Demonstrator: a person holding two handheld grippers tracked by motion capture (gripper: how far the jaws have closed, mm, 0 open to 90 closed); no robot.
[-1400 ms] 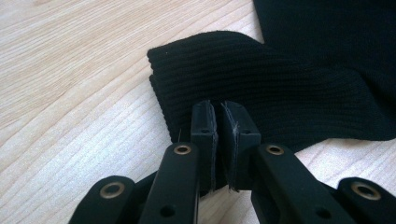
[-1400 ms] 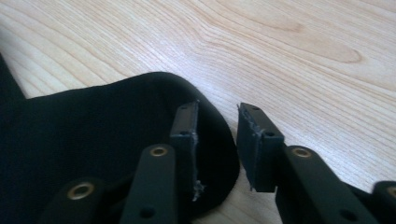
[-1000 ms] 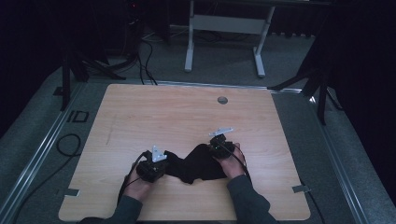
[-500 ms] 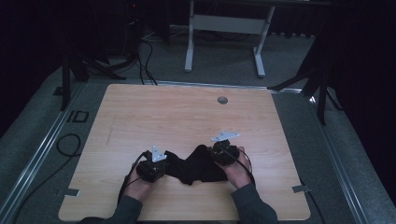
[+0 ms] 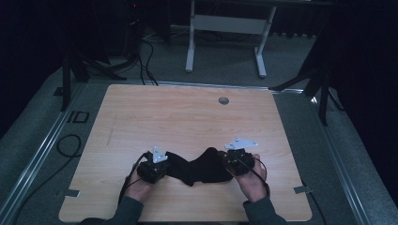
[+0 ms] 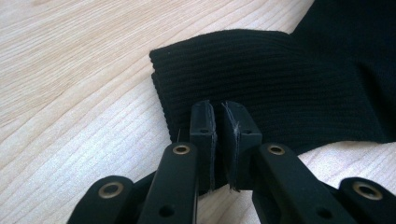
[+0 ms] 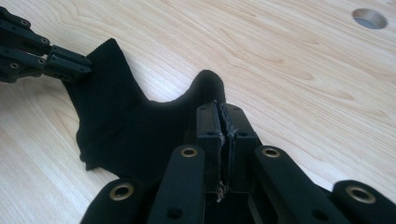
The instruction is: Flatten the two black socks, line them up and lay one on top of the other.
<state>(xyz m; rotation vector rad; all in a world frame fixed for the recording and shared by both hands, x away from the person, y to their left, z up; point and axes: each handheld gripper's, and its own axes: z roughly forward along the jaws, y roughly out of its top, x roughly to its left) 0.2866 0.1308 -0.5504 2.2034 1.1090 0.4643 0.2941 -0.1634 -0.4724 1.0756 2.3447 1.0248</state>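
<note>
A black sock (image 5: 199,168) is lying on the near half of the wooden counter (image 5: 187,117), stretched between two hand-held grippers. The left gripper (image 6: 218,122) is pinching the ribbed cuff (image 6: 233,65) — its jaws are pressed together on the knit, with the cuff's edge folding just beyond their tips. The right gripper (image 7: 223,122) is clamping the opposite end, jaws likewise closed on the fabric, where a rounded hump of the sock is rising in front of them. In the high view the left gripper (image 5: 157,165) and the right gripper (image 5: 233,159) are sitting well apart, each gripped by one of the person's hands, the sock sagging in a shallow curve between them. Holding both ends this way is probably meant to pull the fabric flat and keep it from bunching — a likely preparation for straightening or folding. The middle of the sock is resting on the counter rather than hanging free. A round cable hole (image 5: 223,100) is lying near the far edge, well clear of the work.
</note>
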